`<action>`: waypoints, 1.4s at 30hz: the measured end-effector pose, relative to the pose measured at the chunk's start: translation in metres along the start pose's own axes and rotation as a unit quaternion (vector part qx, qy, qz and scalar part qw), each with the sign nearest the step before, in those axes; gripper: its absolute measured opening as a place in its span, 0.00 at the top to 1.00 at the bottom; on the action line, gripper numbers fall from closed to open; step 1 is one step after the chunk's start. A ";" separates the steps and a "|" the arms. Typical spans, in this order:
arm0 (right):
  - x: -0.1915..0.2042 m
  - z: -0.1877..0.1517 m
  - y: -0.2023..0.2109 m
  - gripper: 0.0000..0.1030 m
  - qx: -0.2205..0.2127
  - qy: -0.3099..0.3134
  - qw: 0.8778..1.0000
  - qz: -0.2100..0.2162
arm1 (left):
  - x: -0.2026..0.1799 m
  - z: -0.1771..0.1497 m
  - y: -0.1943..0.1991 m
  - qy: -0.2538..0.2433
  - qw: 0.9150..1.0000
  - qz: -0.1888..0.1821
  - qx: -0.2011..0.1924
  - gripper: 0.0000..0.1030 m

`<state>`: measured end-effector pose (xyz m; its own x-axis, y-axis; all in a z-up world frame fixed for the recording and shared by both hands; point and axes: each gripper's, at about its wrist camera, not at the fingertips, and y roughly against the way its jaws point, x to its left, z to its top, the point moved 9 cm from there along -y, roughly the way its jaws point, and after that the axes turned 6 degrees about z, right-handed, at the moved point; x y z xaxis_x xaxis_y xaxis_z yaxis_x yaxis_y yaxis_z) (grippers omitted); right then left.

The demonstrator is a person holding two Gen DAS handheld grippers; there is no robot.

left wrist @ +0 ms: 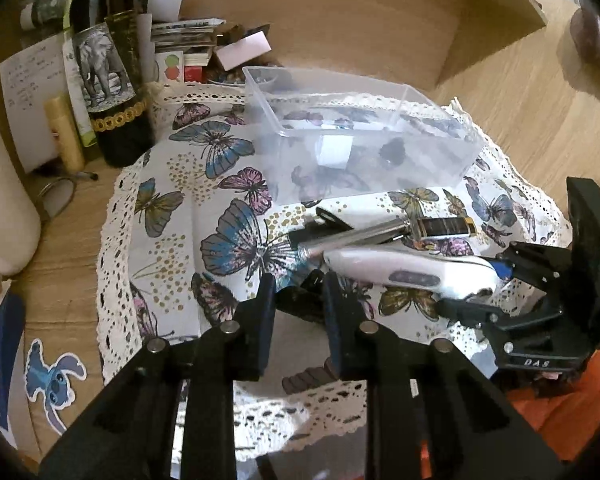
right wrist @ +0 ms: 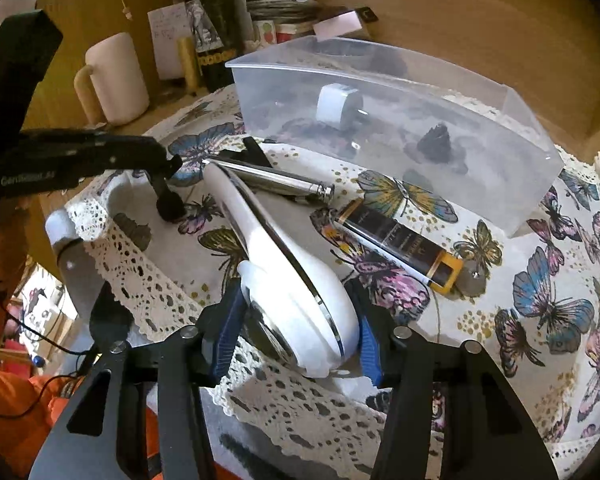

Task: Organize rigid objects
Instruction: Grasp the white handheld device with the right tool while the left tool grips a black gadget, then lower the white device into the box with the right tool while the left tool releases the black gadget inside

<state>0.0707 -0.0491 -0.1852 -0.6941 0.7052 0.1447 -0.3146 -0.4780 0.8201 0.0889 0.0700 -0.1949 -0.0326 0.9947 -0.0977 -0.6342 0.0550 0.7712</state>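
The butterfly cloth point(right wrist: 480, 264) leaves open room toward the counter's point(left wrist: 520, 92) wooden edge, while the clear bin point(right wrist: 400, 92) stands just behind the clutter. The right hand-held gripper point(right wrist: 298, 334) is clamped on the white handheld device's point(right wrist: 284, 264) broad end, above the cloth's lace edge. The left hand-held gripper point(left wrist: 300, 308) holds nothing, its jaws slightly parted, near the device's narrow end and the metal tube point(left wrist: 356, 234).

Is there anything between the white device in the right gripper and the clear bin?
Yes. The silver tube and the black-and-gold box lie on the cloth between the white device and the clear bin. The right gripper would probably need to lift it over them and the bin's near wall.
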 end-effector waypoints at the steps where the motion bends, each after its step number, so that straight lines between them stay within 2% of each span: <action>1: 0.001 0.000 0.001 0.57 -0.002 -0.001 1.000 0.002 | 0.000 -0.002 0.001 -0.001 1.000 0.003 0.000 0.77; 2: 0.001 -0.001 0.003 0.58 -0.005 -0.002 1.000 0.004 | 0.000 -0.004 0.001 -0.002 1.000 0.006 0.002 0.74; 6: 0.002 -0.002 0.014 0.61 -0.022 -0.008 1.000 0.005 | -0.005 -0.012 -0.005 -0.010 1.000 0.014 0.011 0.37; 7: 0.002 -0.002 0.017 0.61 -0.026 -0.009 1.000 0.006 | -0.008 -0.013 -0.006 -0.013 1.000 0.016 0.010 0.35; 11: 0.004 0.002 0.031 0.63 -0.046 -0.009 0.999 0.006 | -0.015 -0.017 -0.016 -0.035 0.999 0.033 0.020 0.34; 15: 0.005 0.008 0.044 0.66 -0.066 -0.008 0.998 0.000 | -0.013 -0.022 -0.027 -0.030 0.998 0.043 0.033 0.34; 18: 0.003 0.012 0.053 0.66 -0.081 -0.013 0.997 -0.002 | -0.014 -0.023 -0.026 -0.041 0.997 0.058 0.019 0.41; 24: -0.003 0.026 0.068 0.67 -0.109 -0.026 0.994 -0.005 | -0.016 -0.020 -0.017 -0.039 0.997 0.060 0.004 0.43; 32: -0.016 0.051 0.095 0.67 -0.167 -0.037 0.985 -0.020 | -0.028 0.017 0.012 -0.033 0.997 0.040 -0.055 0.43; 42: -0.038 0.094 0.135 0.67 -0.235 -0.027 0.970 -0.053 | -0.040 0.072 0.040 -0.036 0.991 0.032 -0.124 0.43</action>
<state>0.1153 -0.0910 -0.0284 -0.6116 0.7831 0.1127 -0.6508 -0.5789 0.4912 0.1202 0.0384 -0.1149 -0.0287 0.9996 -0.0007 -0.8030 -0.0226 0.5955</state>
